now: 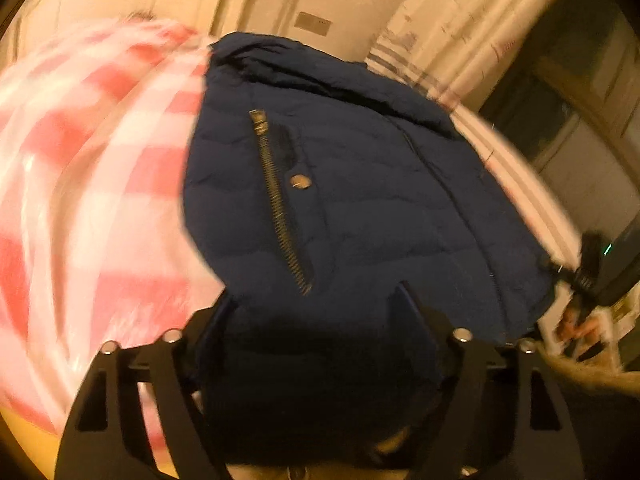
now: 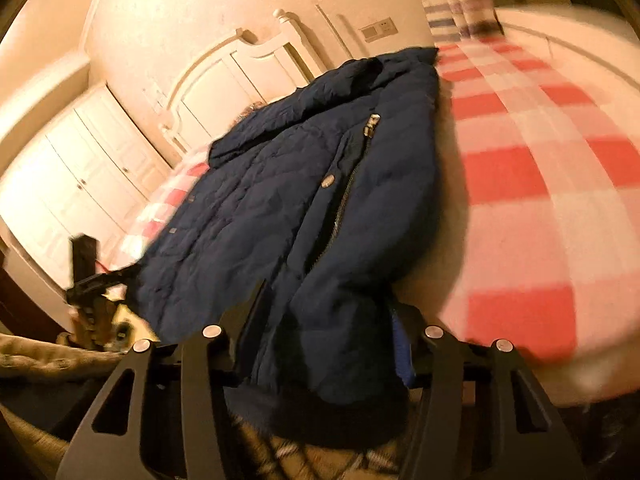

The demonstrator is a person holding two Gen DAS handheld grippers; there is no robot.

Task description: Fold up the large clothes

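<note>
Navy padded jacket (image 2: 280,208) lying lengthwise on the checked bed (image 2: 540,184), hem towards the holder. Left gripper (image 1: 316,320) and right gripper (image 2: 328,312), jaws closed on the hem corners; lift both evenly, keeping the hem taut

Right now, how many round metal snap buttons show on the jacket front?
3 in the right wrist view: one beside the zipper, two along the far edge. More may be hidden.
</note>
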